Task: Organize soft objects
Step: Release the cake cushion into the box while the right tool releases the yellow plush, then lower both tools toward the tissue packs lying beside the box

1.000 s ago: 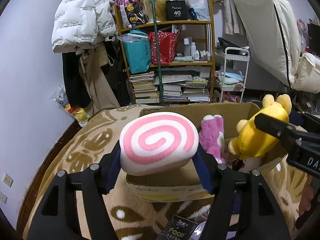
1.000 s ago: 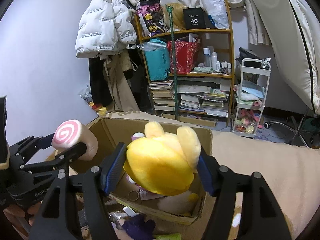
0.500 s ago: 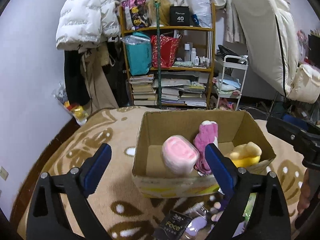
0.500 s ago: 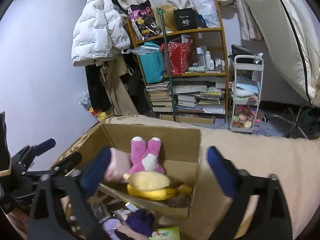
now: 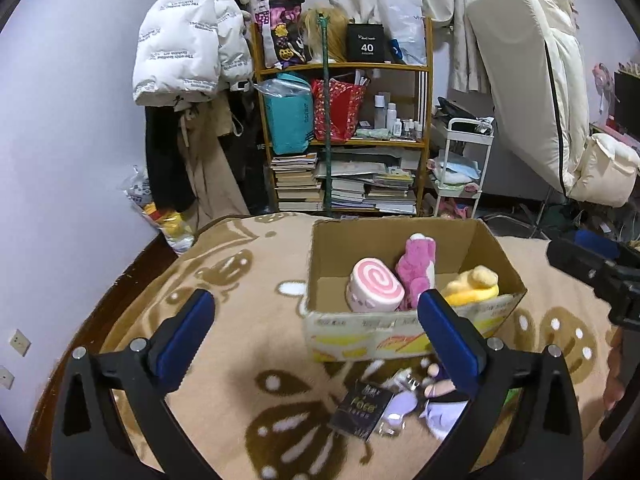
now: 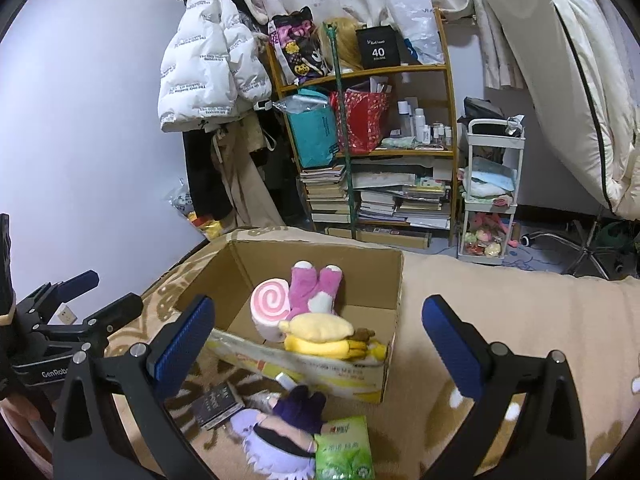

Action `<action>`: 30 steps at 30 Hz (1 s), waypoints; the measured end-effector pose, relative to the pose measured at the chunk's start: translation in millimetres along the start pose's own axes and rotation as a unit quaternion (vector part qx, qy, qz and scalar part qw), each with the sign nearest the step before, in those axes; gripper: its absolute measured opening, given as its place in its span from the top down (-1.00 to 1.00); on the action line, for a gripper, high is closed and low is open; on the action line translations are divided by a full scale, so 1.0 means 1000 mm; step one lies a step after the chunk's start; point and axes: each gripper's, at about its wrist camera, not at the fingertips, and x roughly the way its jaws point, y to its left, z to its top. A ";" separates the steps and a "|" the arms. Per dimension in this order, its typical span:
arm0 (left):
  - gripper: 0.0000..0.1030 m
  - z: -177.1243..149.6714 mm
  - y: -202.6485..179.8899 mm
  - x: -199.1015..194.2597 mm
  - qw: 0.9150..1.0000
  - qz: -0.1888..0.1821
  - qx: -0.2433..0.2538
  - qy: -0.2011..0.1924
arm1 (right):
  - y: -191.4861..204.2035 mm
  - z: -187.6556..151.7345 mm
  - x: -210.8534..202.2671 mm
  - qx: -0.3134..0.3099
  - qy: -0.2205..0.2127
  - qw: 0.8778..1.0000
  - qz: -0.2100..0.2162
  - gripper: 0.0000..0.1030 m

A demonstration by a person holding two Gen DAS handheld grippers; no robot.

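**Three plush toys lay in the box, both grippers empty**

The open brown cardboard box point(image 5: 404, 328) sat on a beige blanket patterned with brown butterflies point(image 5: 240, 344). Inside it lay a pink-and-white spiral roll cushion point(image 5: 374, 285), resting against a pink plush toy point(image 5: 418, 270) that stood propped up beside it, and a yellow plush toy point(image 5: 474, 286) that lay near the front wall towards the right corner. From the right wrist view the same three showed together: the spiral cushion point(image 6: 270, 306), the pink plush point(image 6: 316, 288) behind it, and the yellow plush point(image 6: 324, 334) lying flat at the front.

The left gripper point(image 5: 316, 334) had its blue-padded jaws spread wide after just opening, with nothing between them; the box stood beyond the fingertips. The right gripper point(image 6: 318, 342) had likewise just opened to its full width and held nothing, its fingers apart on either side of the box's near wall in the view.

In front of the box, on the blanket, lay a purple-haired plush doll point(image 6: 280, 436), a black packet with pale lettering point(image 5: 362, 410) and a green printed pouch point(image 6: 344, 450). A wooden shelf stacked with books and bags point(image 5: 344, 140) stood against the far wall.
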 end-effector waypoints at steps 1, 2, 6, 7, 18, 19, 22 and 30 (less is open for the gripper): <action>-0.95 -0.002 0.001 -0.006 1.000 0.003 0.001 0.000 | 0.002 -0.002 -0.006 0.000 -0.001 1.000 0.000 -1.00; -0.95 -0.002 0.003 -0.010 1.000 0.005 0.001 -0.001 | 0.002 -0.003 -0.010 0.000 -0.002 1.000 -0.001 -1.00; -0.95 -0.006 0.003 -0.028 1.000 0.009 0.008 -0.008 | 0.005 -0.007 -0.026 -0.003 -0.002 1.000 -0.005 -1.00; -0.95 -0.008 0.003 -0.031 1.000 0.009 0.010 -0.008 | 0.006 -0.009 -0.030 -0.002 -0.001 1.000 -0.006 -1.00; -0.95 -0.025 0.000 -0.043 1.000 0.009 0.016 0.010 | 0.012 -0.029 -0.055 -0.013 -0.001 1.000 -0.011 -1.00; -0.95 -0.027 0.000 -0.041 1.000 0.009 0.015 0.013 | 0.013 -0.030 -0.056 -0.016 -0.003 1.000 -0.014 -1.00; -0.95 -0.031 0.003 -0.033 1.000 0.008 0.010 0.025 | 0.014 -0.034 -0.055 -0.021 -0.003 1.000 -0.021 -1.00; -0.95 -0.041 0.005 0.000 0.997 0.008 0.013 0.071 | 0.011 -0.048 -0.036 -0.021 0.025 0.999 -0.034 -1.00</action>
